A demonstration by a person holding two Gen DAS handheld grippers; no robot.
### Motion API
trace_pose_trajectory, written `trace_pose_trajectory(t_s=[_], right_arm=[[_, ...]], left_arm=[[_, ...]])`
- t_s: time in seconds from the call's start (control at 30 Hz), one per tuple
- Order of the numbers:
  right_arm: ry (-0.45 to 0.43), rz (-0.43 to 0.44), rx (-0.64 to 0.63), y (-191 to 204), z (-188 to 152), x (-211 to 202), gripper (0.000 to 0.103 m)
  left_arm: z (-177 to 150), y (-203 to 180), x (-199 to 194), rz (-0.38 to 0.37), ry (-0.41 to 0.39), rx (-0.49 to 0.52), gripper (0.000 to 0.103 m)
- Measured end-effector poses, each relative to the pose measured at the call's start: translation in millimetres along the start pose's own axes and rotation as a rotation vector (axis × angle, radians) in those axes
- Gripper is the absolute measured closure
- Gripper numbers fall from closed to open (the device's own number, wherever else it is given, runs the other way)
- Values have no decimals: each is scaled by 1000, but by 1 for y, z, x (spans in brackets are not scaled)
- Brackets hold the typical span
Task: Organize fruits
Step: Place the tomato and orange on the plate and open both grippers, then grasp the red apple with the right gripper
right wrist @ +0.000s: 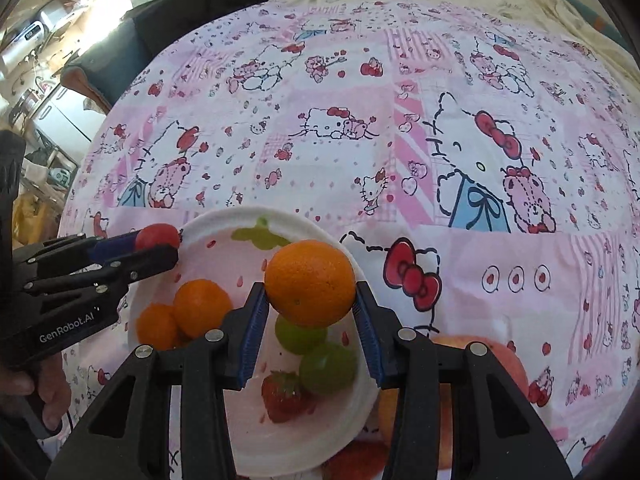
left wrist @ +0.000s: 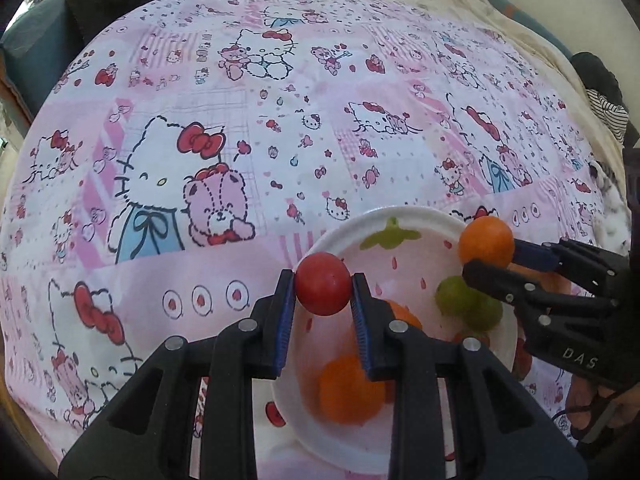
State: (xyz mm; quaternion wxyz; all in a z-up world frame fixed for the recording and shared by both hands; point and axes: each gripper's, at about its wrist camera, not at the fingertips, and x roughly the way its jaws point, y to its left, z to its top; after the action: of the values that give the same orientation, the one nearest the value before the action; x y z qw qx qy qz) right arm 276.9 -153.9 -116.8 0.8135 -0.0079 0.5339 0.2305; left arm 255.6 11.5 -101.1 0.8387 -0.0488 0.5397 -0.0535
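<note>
My left gripper (left wrist: 323,294) is shut on a small red round fruit (left wrist: 323,289), held over the left rim of a white plate (left wrist: 420,220). It also shows in the right wrist view (right wrist: 160,246). My right gripper (right wrist: 310,300) is shut on an orange (right wrist: 310,283), held above the plate (right wrist: 224,218); it also shows in the left wrist view (left wrist: 486,258). In the plate lie two small oranges (right wrist: 200,307), two green fruits (right wrist: 329,368) and a strawberry (right wrist: 285,394).
The plate sits on a pink Hello Kitty cloth (left wrist: 280,140) over a bed. A large peach-coloured apple (right wrist: 496,360) lies right of the plate, and a red fruit (right wrist: 356,458) below it. Dark clothing and a room with clutter lie at the far left (right wrist: 48,60).
</note>
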Motion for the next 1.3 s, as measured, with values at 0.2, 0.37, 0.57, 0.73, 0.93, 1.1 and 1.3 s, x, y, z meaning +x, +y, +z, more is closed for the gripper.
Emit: trace_pose_trajectory(t_s=[0.2,0.37,0.57,0.73,0.93,1.1,1.3], right_arm=[[15,17,12,0,0,5,56],[12,61,24,-1,-1,2,49],[-40,86,52,-5,1,-14,31],[-78,124,129,-23,4,-27,31],[-102,122,161,-32,3,-40,31],[-116,117,175,-34,-5,-53,31],[-141,105,190,-35,-19,-75,31]], left_arm=[[-1,-1,3,-37,-3,-18,79],[-5,-6,6,-19,10,5,78],[-5,-6,-5,-13,-41,4,35],[-2,-1,-14,-15,-69,-37,35],[-3,0,-22,13,-80,-43,35],[-6,8,-40,33,-114,-82,35],[-16,10,-65,34,-139,-118,35]])
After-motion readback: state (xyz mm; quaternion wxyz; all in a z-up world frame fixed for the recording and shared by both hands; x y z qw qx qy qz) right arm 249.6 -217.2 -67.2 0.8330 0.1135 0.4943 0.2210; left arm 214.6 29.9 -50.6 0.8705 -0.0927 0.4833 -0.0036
